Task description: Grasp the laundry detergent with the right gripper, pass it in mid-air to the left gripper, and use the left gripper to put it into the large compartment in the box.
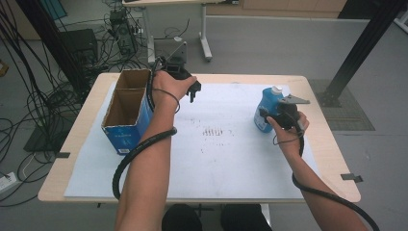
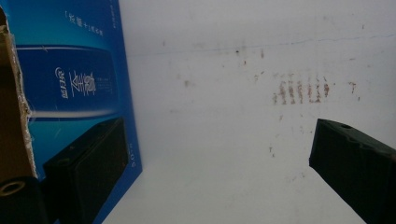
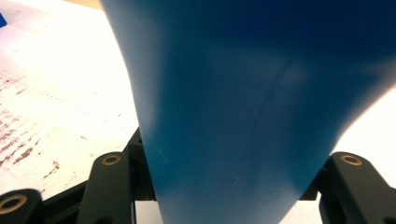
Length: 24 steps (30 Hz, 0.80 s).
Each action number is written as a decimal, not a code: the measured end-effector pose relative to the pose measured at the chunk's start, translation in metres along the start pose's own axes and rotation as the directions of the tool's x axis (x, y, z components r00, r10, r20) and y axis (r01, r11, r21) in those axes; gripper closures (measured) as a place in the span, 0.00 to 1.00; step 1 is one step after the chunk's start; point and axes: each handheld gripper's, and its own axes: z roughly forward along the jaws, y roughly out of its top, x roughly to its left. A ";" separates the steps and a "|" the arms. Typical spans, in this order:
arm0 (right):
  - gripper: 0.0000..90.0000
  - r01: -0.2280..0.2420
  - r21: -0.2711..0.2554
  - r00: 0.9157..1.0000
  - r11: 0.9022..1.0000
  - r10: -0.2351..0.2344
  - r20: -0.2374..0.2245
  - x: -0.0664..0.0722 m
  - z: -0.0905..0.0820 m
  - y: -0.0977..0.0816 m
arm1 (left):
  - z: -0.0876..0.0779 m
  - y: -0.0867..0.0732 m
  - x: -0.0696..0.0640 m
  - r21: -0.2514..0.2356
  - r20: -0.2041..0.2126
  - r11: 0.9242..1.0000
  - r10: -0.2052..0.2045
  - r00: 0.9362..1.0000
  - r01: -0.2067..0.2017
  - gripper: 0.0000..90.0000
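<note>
Two grippers are up over the table (image 1: pixel 332 159) and I can see both from my high view. My left gripper (image 1: pixel 192 89) is near the far edge, just beside the blue cardboard box (image 1: pixel 126 126). Its jaws are spread wide with nothing between them. In the left gripper view one jaw sits in front of the blue side of the box and the other is out over the white sheet (image 2: pixel 233 140). I cannot tell if that jaw touches the box.

The box stands upright near the far left corner, with its top open and a brown wall splitting it into two parts.

My right gripper (image 1: pixel 269 114) is near the right edge. Its jaws are pinching the blue bottle (image 1: pixel 267 108), one on each side. In the right gripper view the bottle (image 3: pixel 243 116) is very close, between the two black jaws. The bottle has a white cap (image 1: pixel 276 90) and looks upright over the sheet.

Some small brown marks (image 1: pixel 214 131) are in the middle of the white sheet.
</note>
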 end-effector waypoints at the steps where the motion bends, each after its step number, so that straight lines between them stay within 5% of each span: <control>1: 0.47 0.000 0.000 1.000 1.000 0.000 0.000 0.000 0.000 0.000 | 0.000 0.000 0.000 -0.001 -0.001 1.000 0.000 1.000 0.000 0.06; 24: 0.47 -0.002 -0.006 1.000 1.000 0.002 -0.002 -0.001 0.000 0.000 | -0.002 0.000 -0.001 -0.004 -0.002 1.000 0.002 1.000 -0.002 0.06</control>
